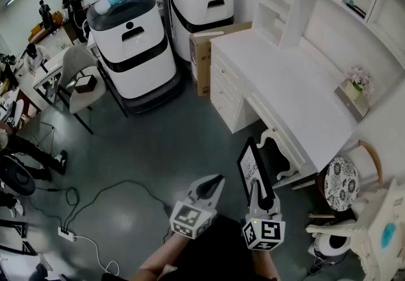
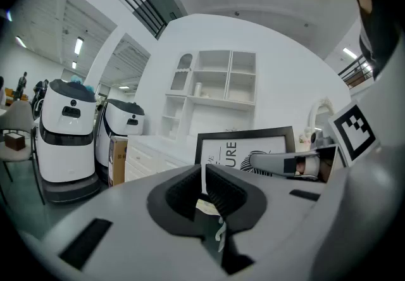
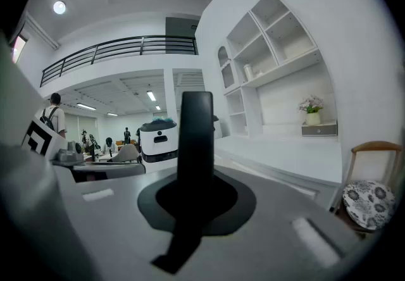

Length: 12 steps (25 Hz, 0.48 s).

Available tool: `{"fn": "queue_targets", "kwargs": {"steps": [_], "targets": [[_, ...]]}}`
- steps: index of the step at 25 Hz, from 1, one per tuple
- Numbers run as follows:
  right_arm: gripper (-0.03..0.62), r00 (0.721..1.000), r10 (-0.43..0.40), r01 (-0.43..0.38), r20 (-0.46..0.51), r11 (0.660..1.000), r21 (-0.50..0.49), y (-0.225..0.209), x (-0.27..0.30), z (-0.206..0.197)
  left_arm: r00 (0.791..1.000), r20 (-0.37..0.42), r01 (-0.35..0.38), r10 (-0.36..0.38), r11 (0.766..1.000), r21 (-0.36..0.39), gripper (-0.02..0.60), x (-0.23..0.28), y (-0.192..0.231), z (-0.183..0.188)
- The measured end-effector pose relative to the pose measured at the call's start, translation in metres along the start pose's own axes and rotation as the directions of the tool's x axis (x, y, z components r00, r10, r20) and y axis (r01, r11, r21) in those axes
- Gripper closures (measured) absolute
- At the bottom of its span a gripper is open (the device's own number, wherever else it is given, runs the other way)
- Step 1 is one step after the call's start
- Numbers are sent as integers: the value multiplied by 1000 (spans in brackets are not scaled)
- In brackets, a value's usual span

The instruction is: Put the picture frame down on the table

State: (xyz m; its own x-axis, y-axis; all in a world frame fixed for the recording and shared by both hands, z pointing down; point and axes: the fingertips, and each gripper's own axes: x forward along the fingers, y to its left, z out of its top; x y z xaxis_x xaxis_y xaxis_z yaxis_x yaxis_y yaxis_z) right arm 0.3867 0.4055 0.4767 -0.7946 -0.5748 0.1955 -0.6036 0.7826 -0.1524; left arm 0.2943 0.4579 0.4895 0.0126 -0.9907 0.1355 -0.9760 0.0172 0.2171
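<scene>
Your right gripper (image 1: pixel 256 192) pinches the picture frame (image 1: pixel 250 162) edge-on, lower centre. Your left gripper (image 1: pixel 212 185) has its jaws pressed together, just left of it.

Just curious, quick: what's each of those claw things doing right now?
Left gripper: closed, empty.
Right gripper: closed on the picture frame.
</scene>
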Motion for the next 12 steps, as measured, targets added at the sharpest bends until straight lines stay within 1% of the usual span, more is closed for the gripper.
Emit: {"fn": "queue_targets", "kwargs": {"steps": [4, 12], "targets": [[583, 1000, 4, -4, 18, 1000, 28, -3, -6, 3, 1000, -3, 6, -6, 1000, 9, 554, -1, -4, 0], [583, 999, -4, 4, 35, 1000, 17, -8, -10, 8, 1000, 0, 18, -18, 1000, 8, 554, 6, -9, 2]]}}
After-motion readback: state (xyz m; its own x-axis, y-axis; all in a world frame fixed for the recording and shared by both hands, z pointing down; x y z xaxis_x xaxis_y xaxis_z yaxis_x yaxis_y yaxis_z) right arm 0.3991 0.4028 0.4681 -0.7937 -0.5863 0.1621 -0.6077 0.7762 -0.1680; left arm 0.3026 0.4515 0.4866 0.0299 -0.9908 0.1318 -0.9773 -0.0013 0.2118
